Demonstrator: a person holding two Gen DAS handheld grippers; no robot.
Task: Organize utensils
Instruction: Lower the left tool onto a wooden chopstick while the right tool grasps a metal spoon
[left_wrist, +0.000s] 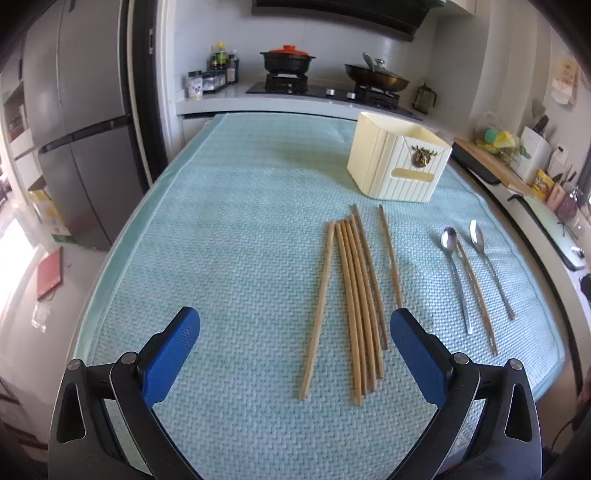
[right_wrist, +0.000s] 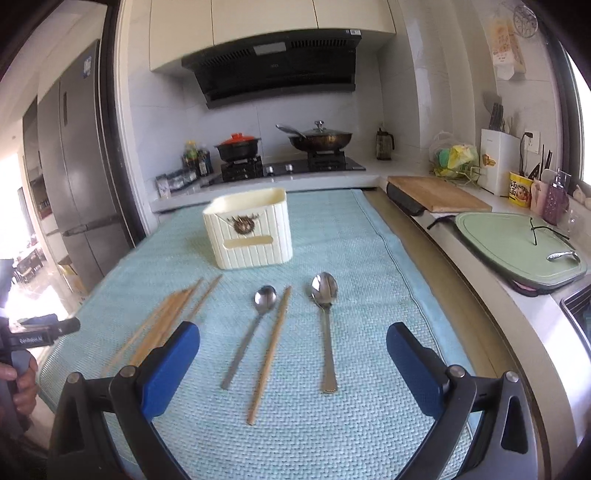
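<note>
Several wooden chopsticks (left_wrist: 360, 306) lie side by side on the light blue mat (left_wrist: 229, 229), with one more chopstick (left_wrist: 390, 256) a little to their right. Two metal spoons (left_wrist: 455, 277) and a single chopstick (left_wrist: 478, 297) between them lie further right. A cream ribbed utensil holder (left_wrist: 399, 158) stands upright behind them. My left gripper (left_wrist: 295, 332) hovers open above the near ends of the chopsticks, holding nothing. In the right wrist view my right gripper (right_wrist: 293, 341) is open over the spoons (right_wrist: 325, 325) and the lone chopstick (right_wrist: 271, 350); the holder (right_wrist: 249, 229) stands beyond.
A stove with a red-lidded pot (left_wrist: 286, 61) and a wok (left_wrist: 376, 75) is at the back. A wooden board (right_wrist: 437, 194) and a green cutting board (right_wrist: 517, 247) lie on the counter to the right. A fridge (left_wrist: 77, 122) stands left. A hand (right_wrist: 22, 384) holds the other gripper.
</note>
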